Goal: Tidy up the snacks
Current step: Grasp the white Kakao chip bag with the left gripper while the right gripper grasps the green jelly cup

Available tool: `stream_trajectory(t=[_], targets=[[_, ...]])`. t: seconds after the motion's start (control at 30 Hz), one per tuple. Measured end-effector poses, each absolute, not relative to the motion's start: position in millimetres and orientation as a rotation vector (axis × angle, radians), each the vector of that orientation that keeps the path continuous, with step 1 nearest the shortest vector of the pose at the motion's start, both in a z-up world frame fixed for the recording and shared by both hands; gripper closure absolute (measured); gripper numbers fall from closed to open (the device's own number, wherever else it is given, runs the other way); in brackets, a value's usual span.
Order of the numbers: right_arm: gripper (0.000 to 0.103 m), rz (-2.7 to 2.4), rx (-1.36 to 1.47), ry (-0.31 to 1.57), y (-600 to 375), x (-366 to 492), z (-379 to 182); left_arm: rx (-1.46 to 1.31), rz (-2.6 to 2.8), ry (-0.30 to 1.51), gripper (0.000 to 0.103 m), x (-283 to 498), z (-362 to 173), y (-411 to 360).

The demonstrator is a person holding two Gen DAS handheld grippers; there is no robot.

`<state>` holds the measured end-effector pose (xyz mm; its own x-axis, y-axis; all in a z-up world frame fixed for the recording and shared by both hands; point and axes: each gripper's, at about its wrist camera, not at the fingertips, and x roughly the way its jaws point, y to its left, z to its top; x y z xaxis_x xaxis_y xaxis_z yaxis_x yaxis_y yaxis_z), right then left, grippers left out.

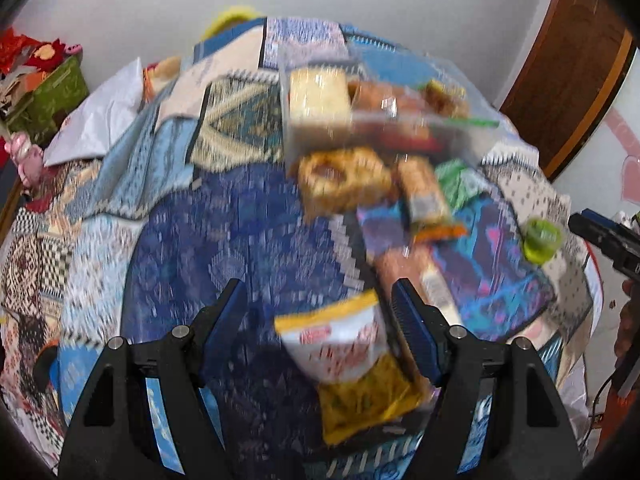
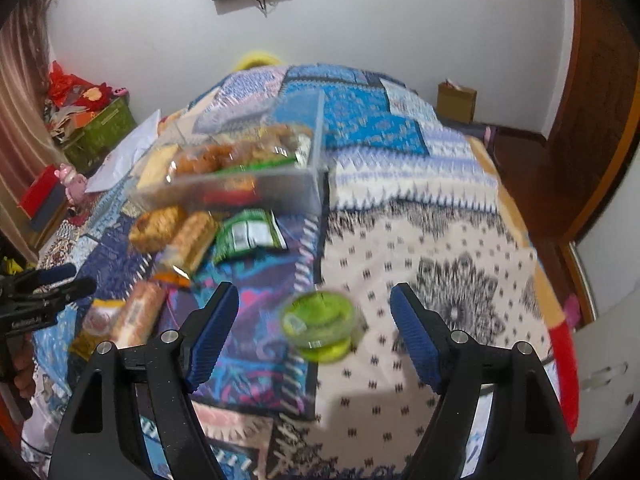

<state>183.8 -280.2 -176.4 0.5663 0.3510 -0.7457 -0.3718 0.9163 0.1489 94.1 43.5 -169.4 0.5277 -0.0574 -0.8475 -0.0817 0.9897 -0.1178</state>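
Observation:
Snacks lie on a patchwork quilt (image 2: 420,240), and both views are motion-blurred. My left gripper (image 1: 320,296) is open above a white and yellow packet (image 1: 340,344), which lies between its fingers nearer the right one, untouched. My right gripper (image 2: 314,300) is open around a green jelly cup (image 2: 320,320), with its pads clear of the cup. A clear plastic box (image 1: 304,136) (image 2: 280,184) holding several snacks stands further back. In front of it lie a ring-shaped snack pack (image 1: 344,176), a biscuit pack (image 2: 192,240) and a green packet (image 2: 250,236).
A long orange pack (image 2: 140,316) lies beside the white and yellow packet. A green crate (image 2: 100,132) of red items and a pink toy (image 2: 72,180) are at the left. A wooden door (image 2: 592,120) and a cardboard box (image 2: 456,100) are at the right.

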Motion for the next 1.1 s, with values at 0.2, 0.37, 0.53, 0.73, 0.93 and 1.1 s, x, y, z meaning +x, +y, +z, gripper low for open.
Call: stream_trajectory(t=[0.2, 0.37, 0.53, 0.73, 0.93, 1.1], targets=[[0.027, 0.423, -0.021, 0.927, -282.2, 180.5, -198.5, -0.178, 0.003, 1.083, 0.029, 82.7, -194.9, 39.9], [0.027, 0.423, -0.016, 0.947, -280.3, 183.1, -208.9, -0.206, -0.029, 1.114, 0.028, 83.2, -208.6, 36.3], [0.027, 0.430, -0.040, 0.943, -273.4, 186.6, -213.2, -0.178, -0.017, 1.096, 0.028, 84.7, -211.7, 31.2], [0.052, 0.435, -0.075, 0.941, -264.4, 188.8, -221.2, -0.163, 0.011, 1.048, 0.047, 80.8, -210.1, 31.1], [0.059, 0.439, -0.050, 0.928, -266.9, 190.0, -219.1, -0.126, -0.002, 1.007, 0.054, 75.3, -199.7, 31.1], [0.059, 0.444, -0.046, 0.906, -266.4, 187.7, -210.5, -0.122, 0.003, 0.963, 0.054, 77.8, -183.7, 34.1]])
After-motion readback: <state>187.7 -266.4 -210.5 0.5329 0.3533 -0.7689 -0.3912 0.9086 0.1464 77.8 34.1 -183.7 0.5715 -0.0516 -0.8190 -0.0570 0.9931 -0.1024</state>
